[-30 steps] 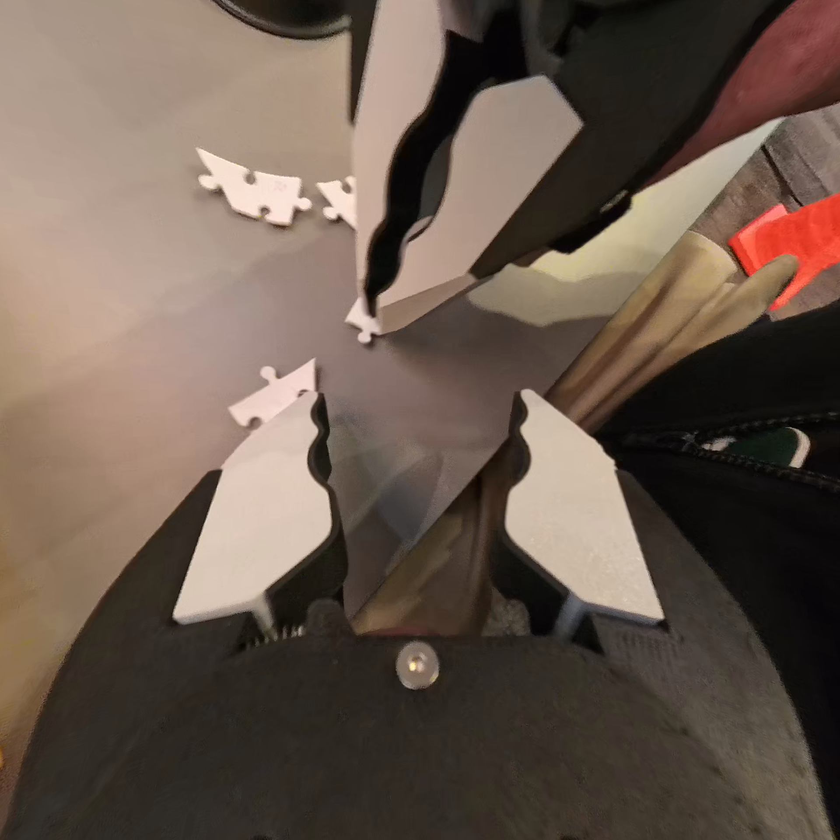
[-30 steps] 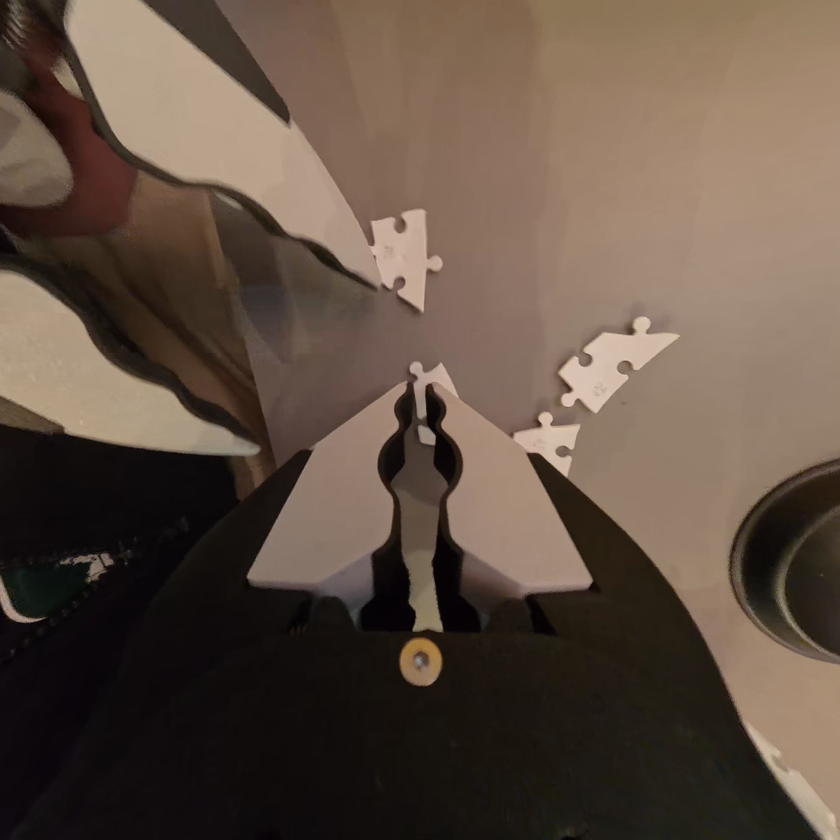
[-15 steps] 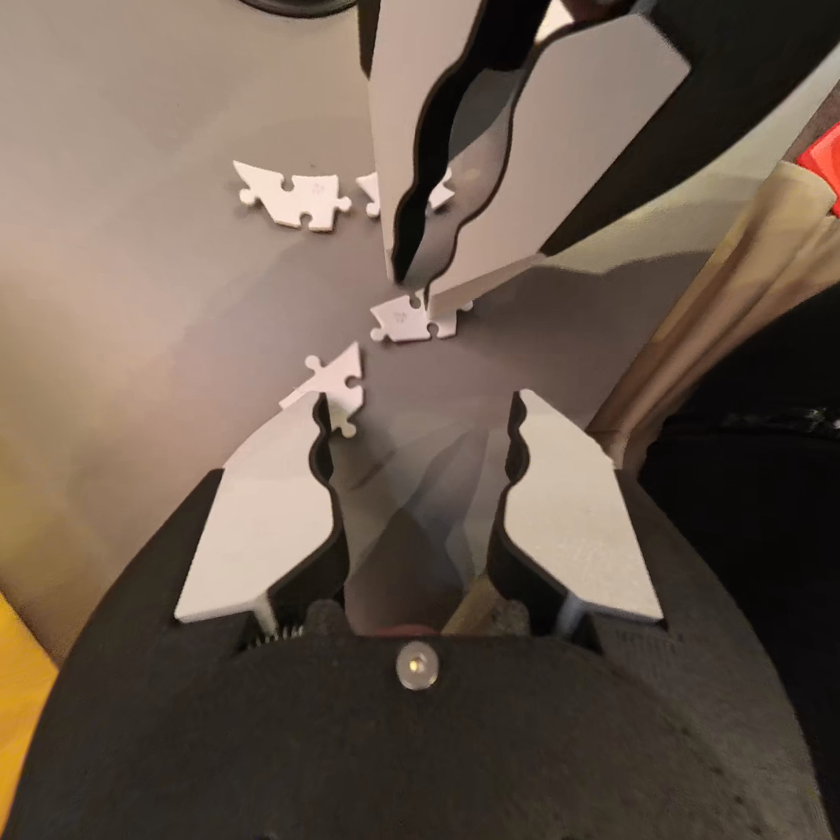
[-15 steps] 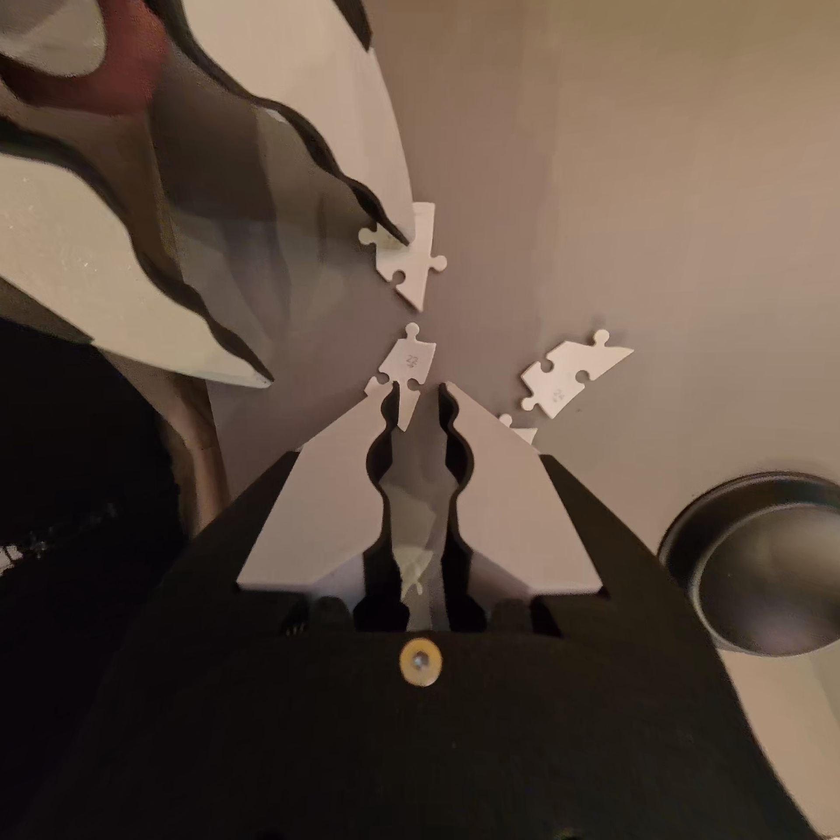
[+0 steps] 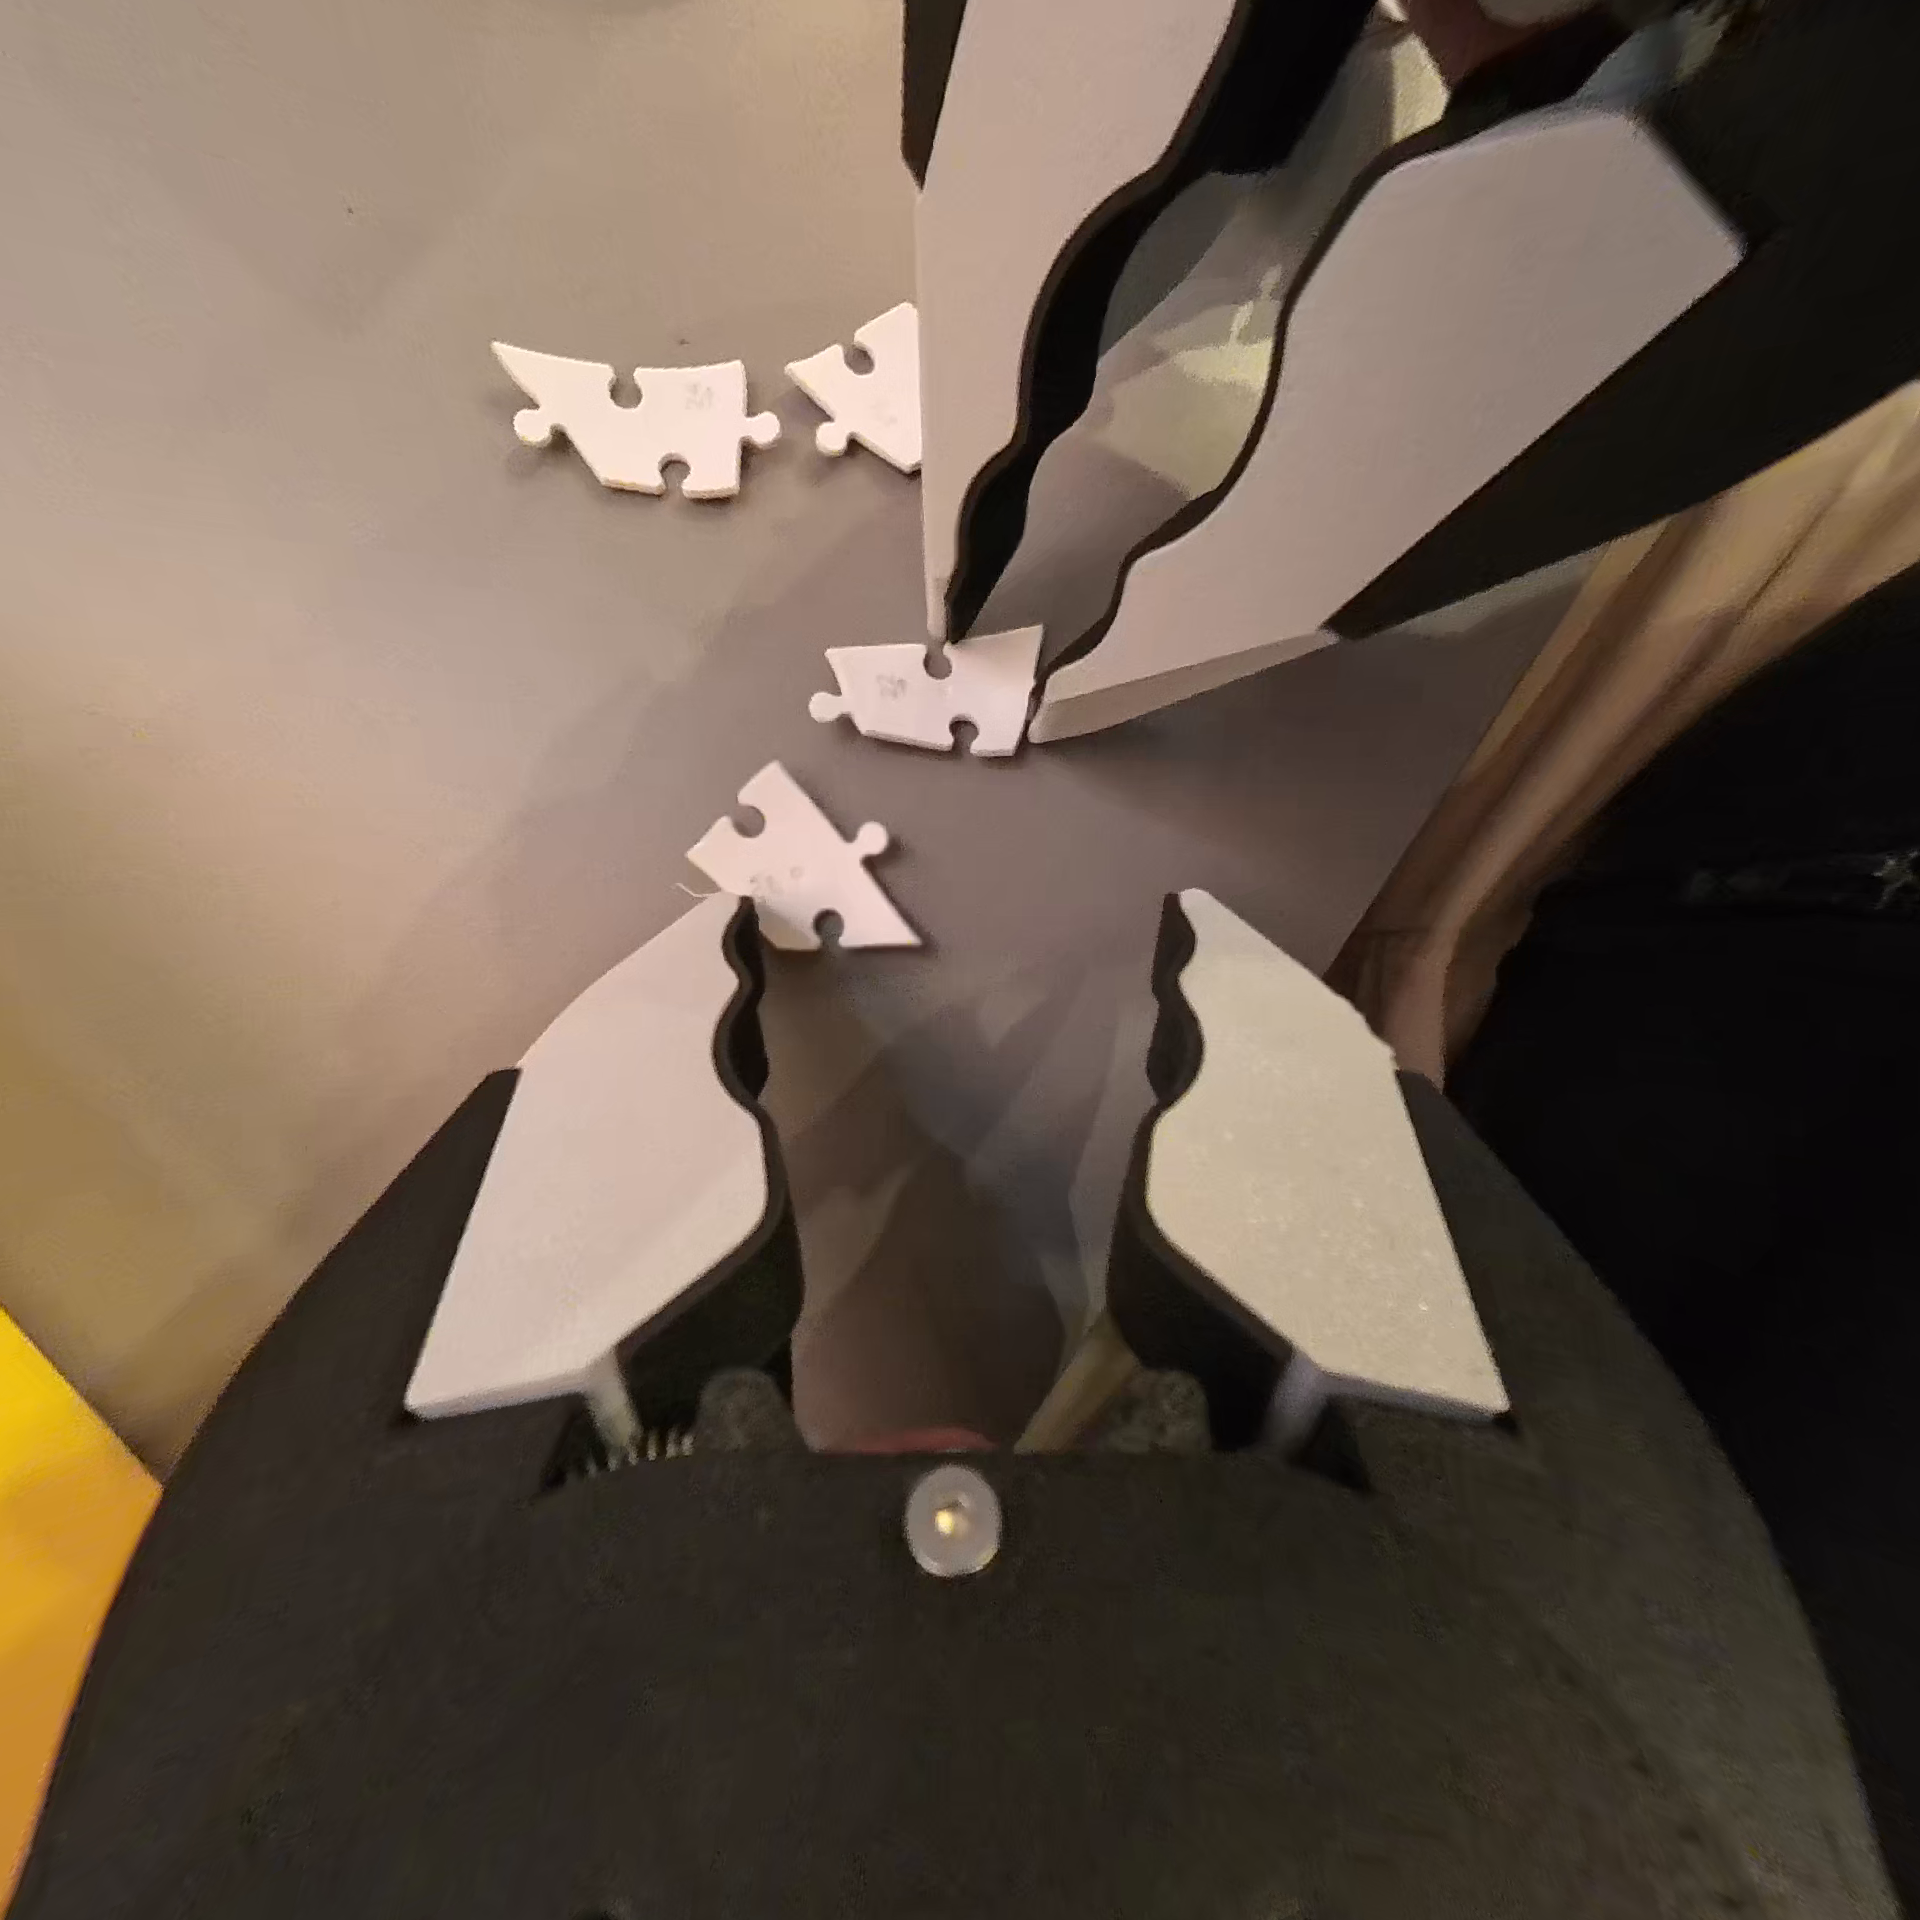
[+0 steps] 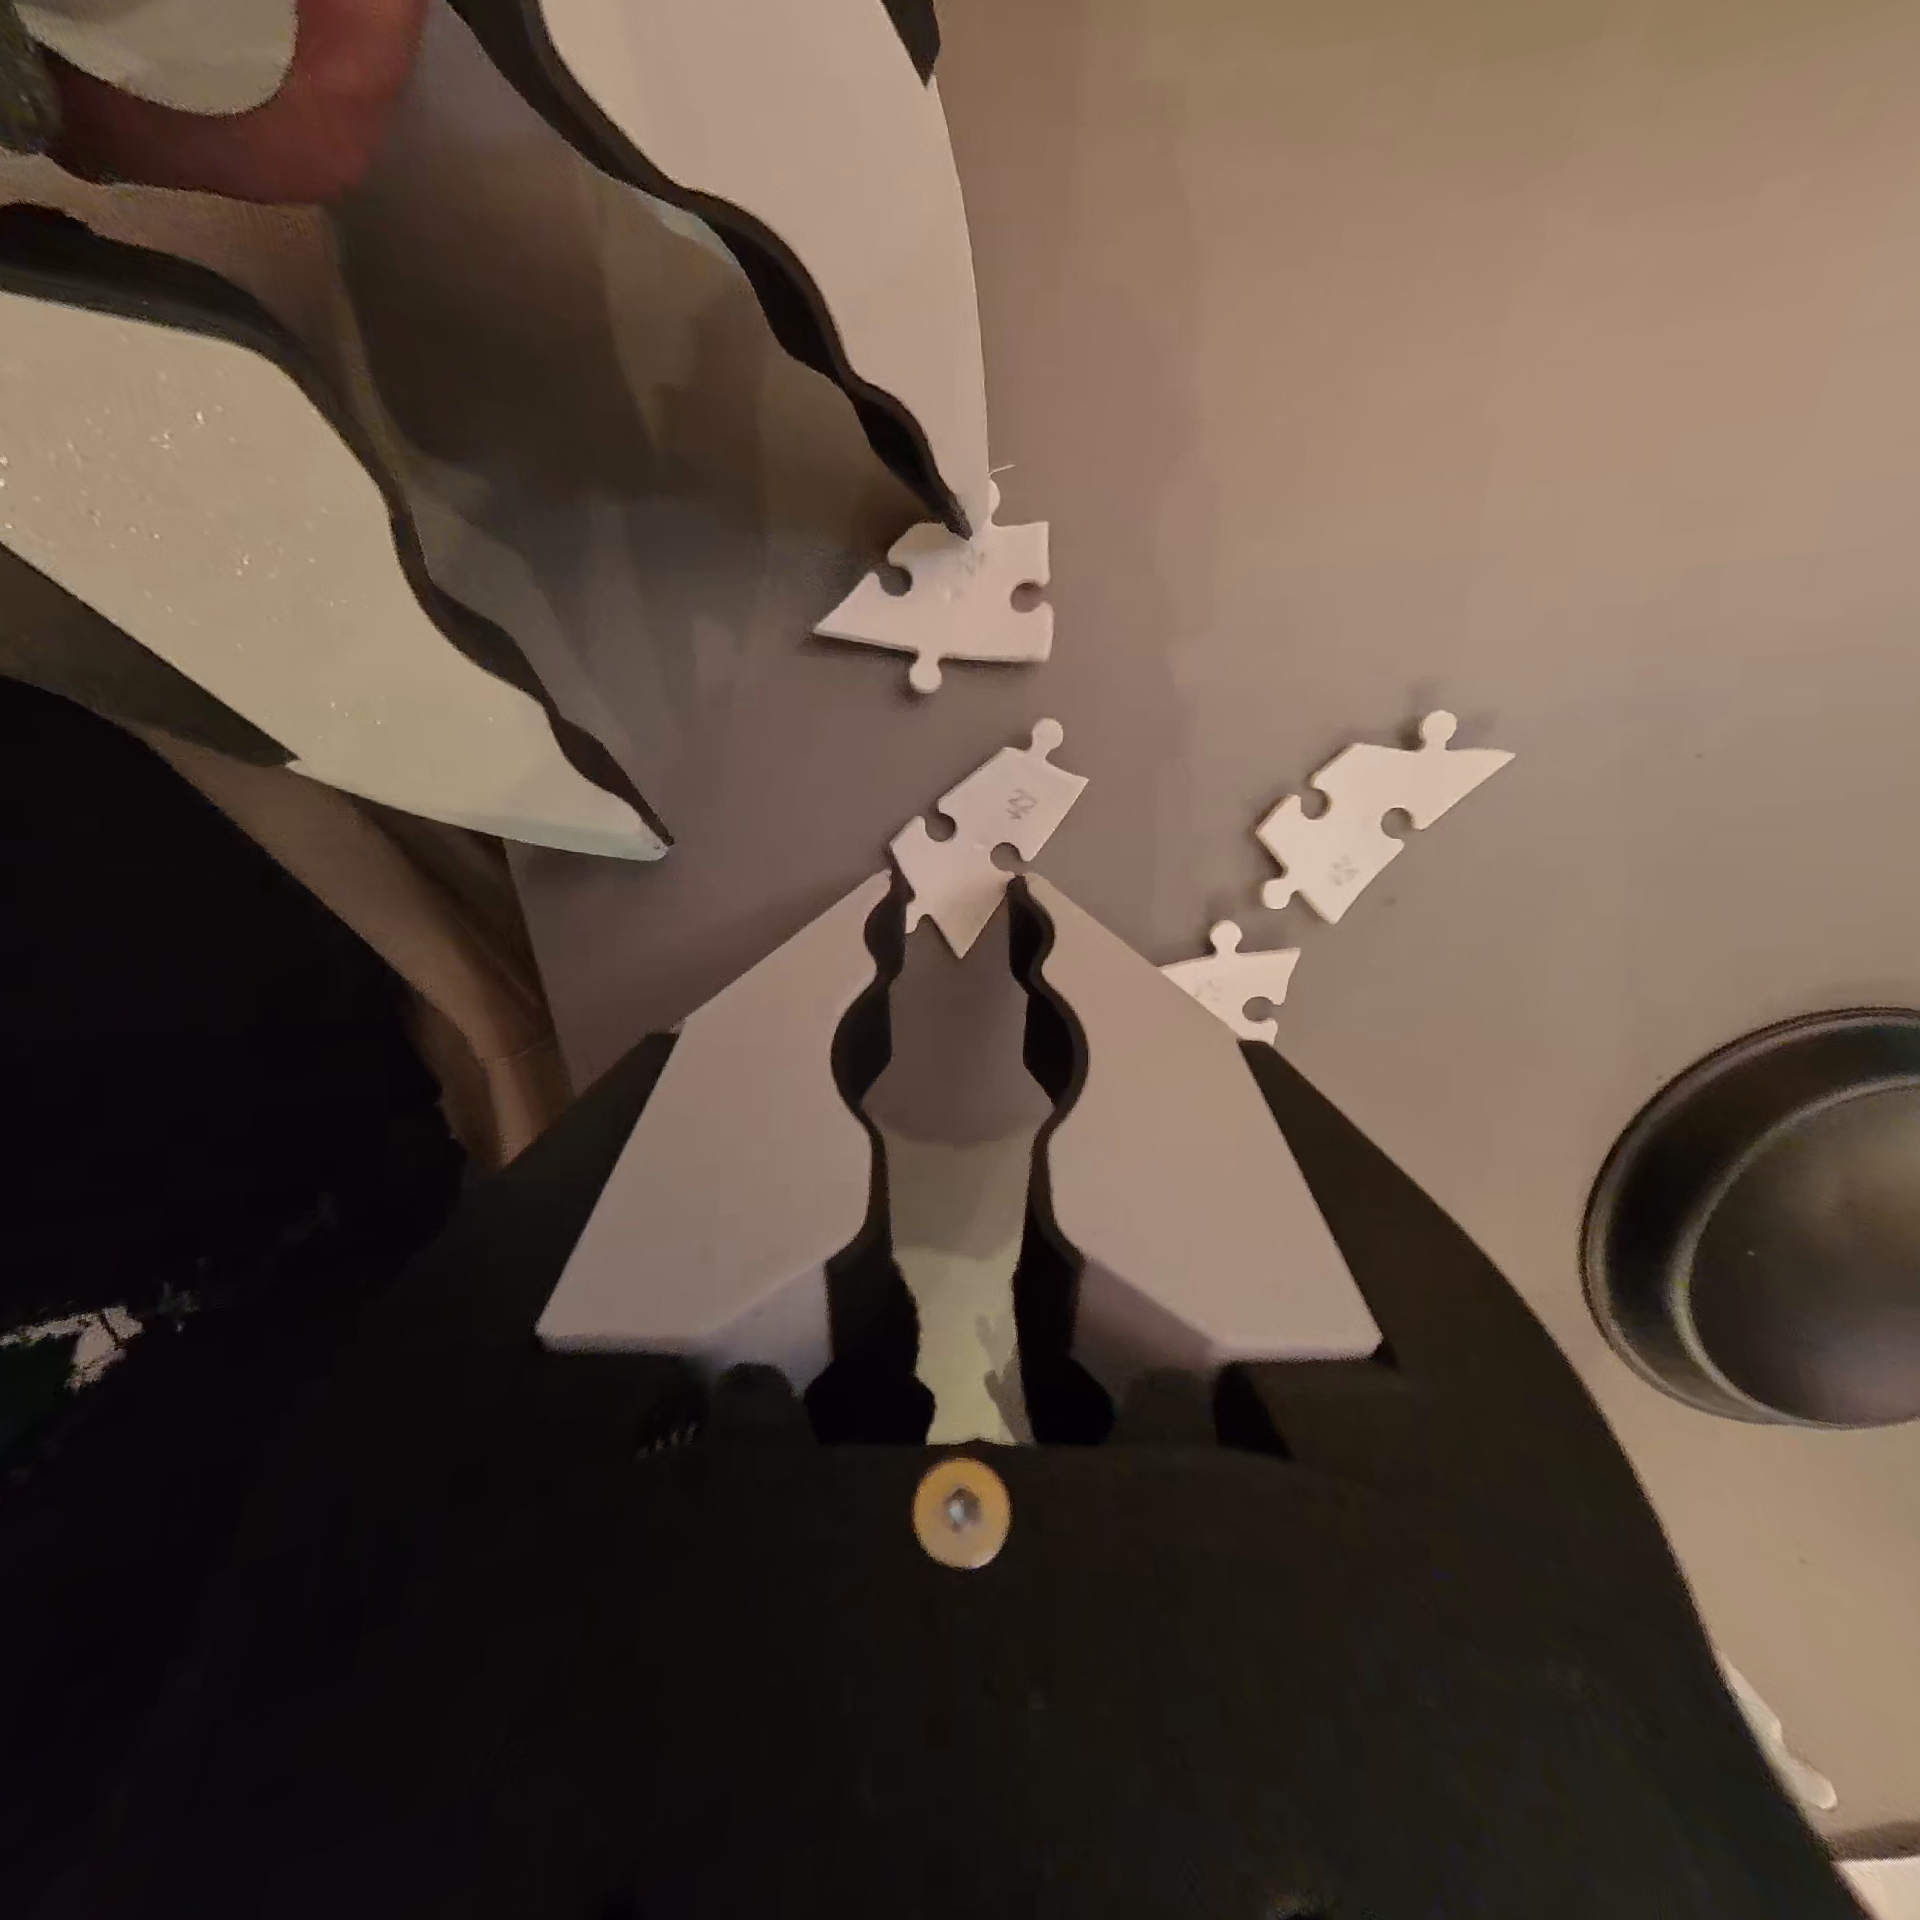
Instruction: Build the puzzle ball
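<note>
Grey table [image 5: 312, 675] with white puzzle pieces scattered flat, each a curved wedge with knobs and notches. Left claw [image 5: 961, 920] spread wide, holding nothing, one fingertip [image 5: 727, 914] touching the edge of the nearest piece [image 5: 805, 868]. Just beyond, a second piece [image 5: 930, 691] lying flat between the tips of the right claw [image 6: 956, 883], parted by a narrow gap and gripping nothing. Farther off, a two-part joined piece [image 5: 639, 421] and another piece [image 5: 873, 400], partly hidden behind a finger. Dark round bowl [image 6: 1766, 1216] at the right side of the right wrist view. Yellow object [image 5: 52, 1507] at the lower left edge.
</note>
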Motion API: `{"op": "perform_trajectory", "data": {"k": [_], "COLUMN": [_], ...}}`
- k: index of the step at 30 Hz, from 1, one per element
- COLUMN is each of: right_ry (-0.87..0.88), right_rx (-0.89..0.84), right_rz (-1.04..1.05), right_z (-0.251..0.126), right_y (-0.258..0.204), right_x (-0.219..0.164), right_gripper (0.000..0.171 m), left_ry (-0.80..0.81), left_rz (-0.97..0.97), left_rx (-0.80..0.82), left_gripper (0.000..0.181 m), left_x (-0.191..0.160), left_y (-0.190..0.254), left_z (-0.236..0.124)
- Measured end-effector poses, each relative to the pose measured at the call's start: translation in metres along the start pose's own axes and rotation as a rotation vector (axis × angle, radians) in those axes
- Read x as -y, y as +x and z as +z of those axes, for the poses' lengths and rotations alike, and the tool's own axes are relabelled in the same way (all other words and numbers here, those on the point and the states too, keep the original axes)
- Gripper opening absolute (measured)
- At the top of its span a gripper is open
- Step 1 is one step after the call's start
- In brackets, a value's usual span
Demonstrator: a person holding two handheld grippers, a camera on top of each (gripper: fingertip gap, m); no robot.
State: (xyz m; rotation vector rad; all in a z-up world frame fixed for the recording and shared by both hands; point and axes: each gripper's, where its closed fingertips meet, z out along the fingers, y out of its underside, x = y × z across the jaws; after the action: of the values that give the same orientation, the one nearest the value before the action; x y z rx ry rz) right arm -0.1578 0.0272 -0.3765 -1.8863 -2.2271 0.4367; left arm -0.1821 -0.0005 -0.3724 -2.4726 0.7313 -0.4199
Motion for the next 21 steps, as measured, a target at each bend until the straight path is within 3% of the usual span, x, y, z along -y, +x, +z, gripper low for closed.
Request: {"op": "perform_trajectory", "data": {"k": [9,13,21], "right_ry": [0.009,0.014,0.043], "right_rx": [0.035,0.044,0.088], "right_rz": [-0.156,-0.216,-0.306], "right_z": [0.000,0.000,0.000], "right_y": [0.000,0.001,-0.009], "right_x": [0.001,0.001,0.001], "right_gripper": [0.017,0.017,0.017], "left_ry": [0.054,0.094,0.049], "left_rz": [0.000,0.037,-0.107], "left_rx": [0.020,-0.043,-0.183], "left_gripper": [0.074,0.071,0.075], "left_x": [0.006,0.017,0.017], "left_y": [-0.002,0.013,0.027], "left_z": [-0.007,-0.011,-0.001]}}
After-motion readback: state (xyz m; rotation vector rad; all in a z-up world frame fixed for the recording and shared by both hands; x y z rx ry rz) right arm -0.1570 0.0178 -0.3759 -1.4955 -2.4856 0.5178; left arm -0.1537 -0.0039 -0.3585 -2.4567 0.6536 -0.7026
